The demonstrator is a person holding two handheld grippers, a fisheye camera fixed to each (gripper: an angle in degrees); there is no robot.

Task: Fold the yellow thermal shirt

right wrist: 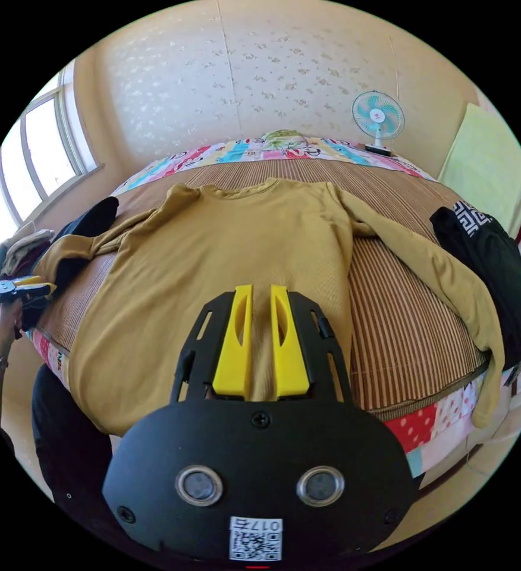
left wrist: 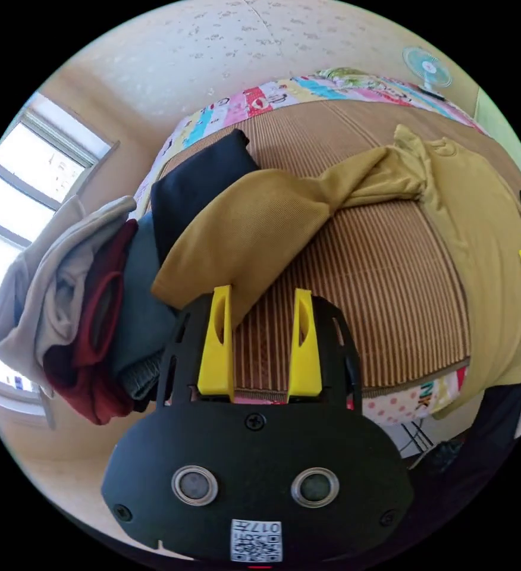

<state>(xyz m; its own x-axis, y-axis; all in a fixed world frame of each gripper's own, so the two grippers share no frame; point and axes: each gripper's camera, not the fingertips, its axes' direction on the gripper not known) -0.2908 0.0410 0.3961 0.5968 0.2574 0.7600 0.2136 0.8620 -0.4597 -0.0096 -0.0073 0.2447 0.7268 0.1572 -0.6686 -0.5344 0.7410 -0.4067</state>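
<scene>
shirt (right wrist: pixel 225 250) mustard yellow | mat (right wrist: pixel 403 333) brown striped | fan (right wrist: pixel 378 116) teal

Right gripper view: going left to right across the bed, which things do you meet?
Person's hand with the left gripper → dark garment → yellow thermal shirt → bare striped mat → black patterned garment.

The yellow thermal shirt (right wrist: pixel 231 250) is matt, finely ribbed knit cloth; the mat (right wrist: pixel 403 333) under it looks woven and ridged in brown stripes; each claw (left wrist: pixel 259 297) (right wrist: pixel 260 294) has smooth, slightly glossy yellow plastic jaws on a matt black plastic body.
</scene>
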